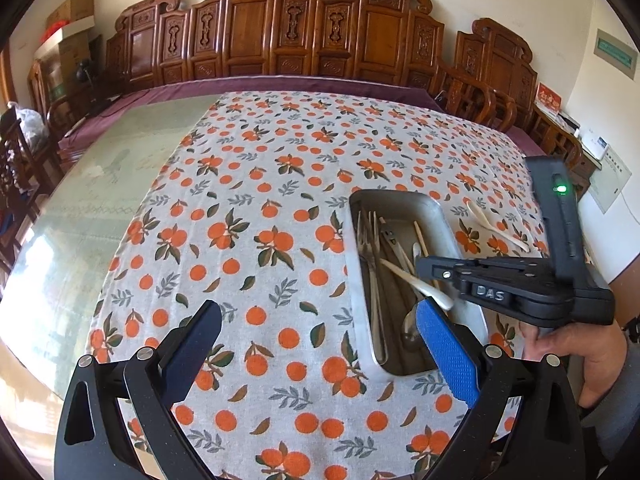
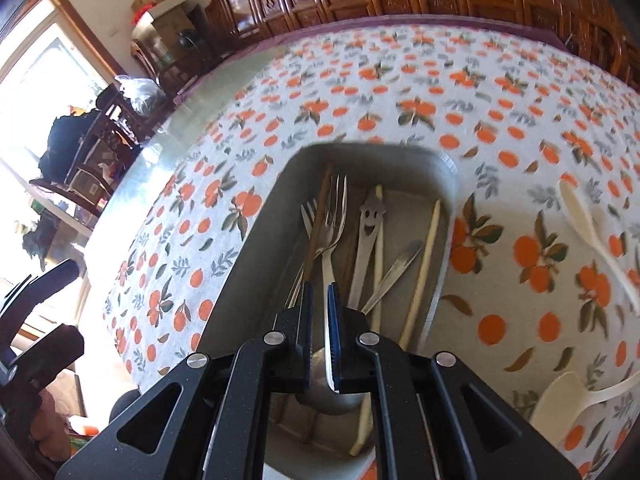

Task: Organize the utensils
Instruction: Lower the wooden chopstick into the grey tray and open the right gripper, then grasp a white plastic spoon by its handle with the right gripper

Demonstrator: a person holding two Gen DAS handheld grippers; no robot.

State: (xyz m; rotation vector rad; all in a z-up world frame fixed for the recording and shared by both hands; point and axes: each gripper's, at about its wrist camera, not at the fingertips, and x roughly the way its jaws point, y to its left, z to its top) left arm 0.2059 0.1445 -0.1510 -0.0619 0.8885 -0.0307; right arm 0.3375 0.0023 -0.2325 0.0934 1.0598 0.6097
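Right gripper (image 2: 319,292) nearly closed over the metal tray (image 2: 256,240), pinching a slick, stiff white plastic spoon (image 1: 420,284) by its handle, left gripper (image 1: 316,344) wide open, empty, hovering just beside.

My jaws carry ribbed blue rubbery pads on matt black plastic arms. The tray (image 2: 256,264) below me is dull brushed metal; its forks (image 2: 330,220) are shiny steel, the spoons (image 2: 584,224) on the cloth (image 1: 260,184) smooth cream plastic (slightly glossy). The cloth looks matt, woven, orange-printed; the chairs (image 1: 280,32) behind, polished carved wood.
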